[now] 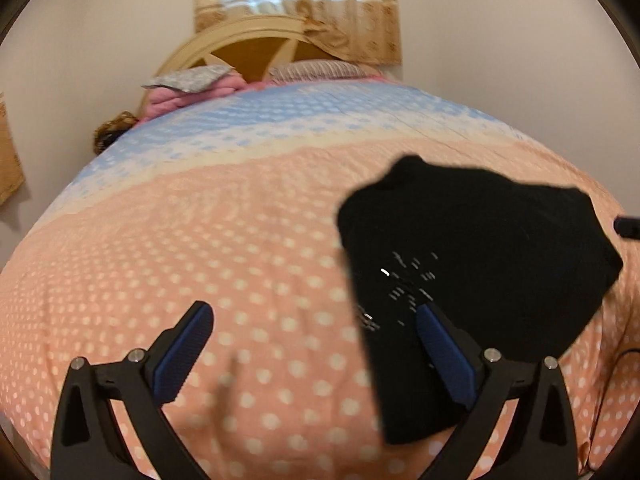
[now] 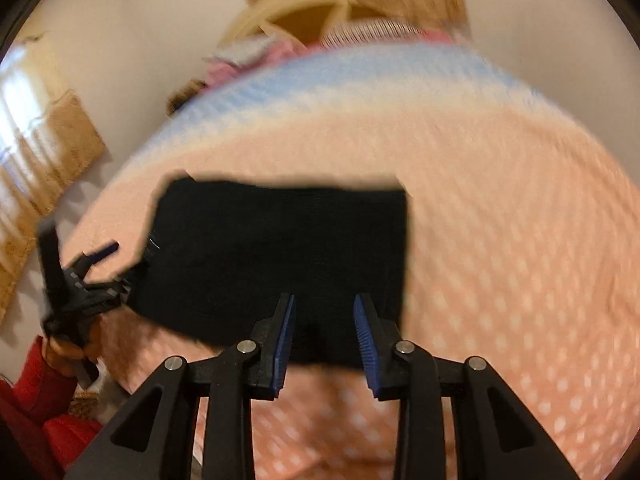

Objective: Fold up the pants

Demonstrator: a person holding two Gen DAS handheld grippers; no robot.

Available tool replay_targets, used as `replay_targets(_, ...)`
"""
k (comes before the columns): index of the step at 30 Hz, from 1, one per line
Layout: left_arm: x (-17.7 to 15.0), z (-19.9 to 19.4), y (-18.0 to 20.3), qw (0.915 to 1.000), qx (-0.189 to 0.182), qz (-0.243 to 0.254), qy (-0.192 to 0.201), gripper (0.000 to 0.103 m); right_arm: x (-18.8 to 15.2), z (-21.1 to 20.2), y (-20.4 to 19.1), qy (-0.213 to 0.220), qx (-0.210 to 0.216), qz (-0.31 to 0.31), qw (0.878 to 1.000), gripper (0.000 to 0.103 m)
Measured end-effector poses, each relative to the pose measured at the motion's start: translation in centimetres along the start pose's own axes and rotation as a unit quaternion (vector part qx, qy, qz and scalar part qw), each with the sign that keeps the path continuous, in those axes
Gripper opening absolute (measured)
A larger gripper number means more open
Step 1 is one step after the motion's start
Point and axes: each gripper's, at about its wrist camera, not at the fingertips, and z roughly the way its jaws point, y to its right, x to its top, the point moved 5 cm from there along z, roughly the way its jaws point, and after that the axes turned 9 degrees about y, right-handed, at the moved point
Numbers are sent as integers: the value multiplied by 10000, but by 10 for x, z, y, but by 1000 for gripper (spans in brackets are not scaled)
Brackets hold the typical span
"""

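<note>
Nearest in the left wrist view, the left gripper has its jaws spread wide and grasping nothing; its right-hand finger overlaps the near edge of the black pants, though contact cannot be judged. The pants lie folded into a compact bundle on the bed, ahead and right of those jaws, with small white marks too blurred to read.

In the right wrist view, the right gripper has its jaws parted and released, hovering over the bundle's near edge; the cloth shows in the gap between them. Off to their left, the left gripper is partly cut off and smeared by motion blur.

Farthest, beyond both sets of jaws, are pillows, a headboard and curtains, blurred in the right view.
</note>
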Motion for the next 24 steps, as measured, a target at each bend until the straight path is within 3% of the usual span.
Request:
replay_targets(2,-1,2,-1,9998,-104,-186,14,103,19,6,-30,246,571,-94,9980,32)
replay_targets(4,-8,8,6,9996,-165,-234,-72,103,36,34,-69,230,1038,-331,9938,32)
replay_targets(7,-22,21,12,9992,-139,-257,-264,103,49,89,-113,83,1077,-890,9902,32)
replay_targets(11,-32,22,9,9972,-221,-637,-321,103,52,174,-162,-391,1181,-1199,9850,32)
replay_targets(15,-39,20,9,9959,-281,-792,-327,103,44,225,-161,-837,811,-1297,9847,32)
replay_targets(19,-40,16,7,9945,-482,-887,-267,103,68,232,-140,-835,759,-452,9926,32)
replay_targets(21,-42,17,3,9927,-598,-1010,-284,103,76,221,-146,-743,963,-455,9915,32)
replay_targets(24,-43,15,5,9940,-547,-930,-204,103,77,201,-177,-961,1578,-969,9780,33)
